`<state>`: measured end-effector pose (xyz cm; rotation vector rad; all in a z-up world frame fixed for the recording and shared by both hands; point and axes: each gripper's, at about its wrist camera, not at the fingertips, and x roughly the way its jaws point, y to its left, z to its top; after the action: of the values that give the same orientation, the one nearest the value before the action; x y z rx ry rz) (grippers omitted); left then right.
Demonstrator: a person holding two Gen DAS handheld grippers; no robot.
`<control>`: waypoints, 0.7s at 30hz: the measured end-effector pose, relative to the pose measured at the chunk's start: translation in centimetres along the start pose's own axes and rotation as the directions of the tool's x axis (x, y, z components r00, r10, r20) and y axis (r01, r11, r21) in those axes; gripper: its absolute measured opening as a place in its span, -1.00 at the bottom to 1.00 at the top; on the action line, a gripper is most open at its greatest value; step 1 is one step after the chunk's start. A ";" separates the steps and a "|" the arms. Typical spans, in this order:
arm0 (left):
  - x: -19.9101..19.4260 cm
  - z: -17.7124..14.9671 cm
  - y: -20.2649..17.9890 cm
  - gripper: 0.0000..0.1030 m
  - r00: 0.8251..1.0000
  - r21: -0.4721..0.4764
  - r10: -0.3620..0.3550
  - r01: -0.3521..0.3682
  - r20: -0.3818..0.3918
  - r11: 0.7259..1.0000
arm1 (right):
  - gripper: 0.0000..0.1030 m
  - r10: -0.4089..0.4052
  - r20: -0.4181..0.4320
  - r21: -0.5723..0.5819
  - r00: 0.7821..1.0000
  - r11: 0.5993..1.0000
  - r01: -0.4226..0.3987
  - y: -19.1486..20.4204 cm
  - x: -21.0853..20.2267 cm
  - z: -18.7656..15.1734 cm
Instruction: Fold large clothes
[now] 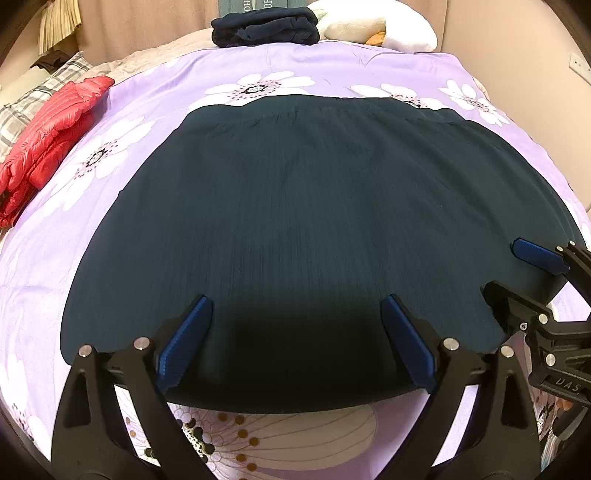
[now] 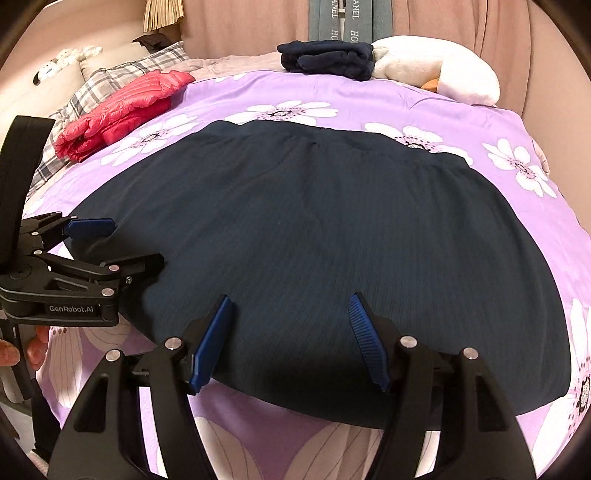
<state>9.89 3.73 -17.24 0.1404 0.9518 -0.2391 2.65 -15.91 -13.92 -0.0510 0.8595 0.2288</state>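
A large dark teal ribbed garment lies spread flat on the purple flowered bedspread; it also shows in the right wrist view. My left gripper is open, hovering over the garment's near edge, holding nothing. My right gripper is open over the same near edge, further right, and empty. The right gripper shows at the right edge of the left wrist view, open. The left gripper shows at the left of the right wrist view, open.
A red puffer jacket lies at the left on a plaid pillow. A folded dark navy garment sits at the far end beside a white plush toy. Curtains hang behind the bed.
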 end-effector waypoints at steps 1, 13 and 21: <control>0.0 0.0 0.0 0.85 1.000 -0.001 0.000 0.000 0.000 1.000 | 0.29 0.000 0.000 0.001 1.000 1.000 0.000 0.0 -0.1 0.0; -0.2 -0.4 0.1 0.86 1.000 -0.009 -0.006 0.006 0.000 1.000 | 0.29 -0.006 0.007 0.025 1.000 1.000 0.006 -0.8 -0.6 -0.4; -0.3 -0.5 0.2 0.86 1.000 -0.013 -0.007 0.007 0.000 1.000 | 0.29 -0.015 0.011 0.038 1.000 0.999 0.014 -1.4 -1.0 -0.5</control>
<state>9.37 4.09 -17.32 0.1250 0.9542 -0.2392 1.95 -17.48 -13.54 -0.0204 0.8514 0.1989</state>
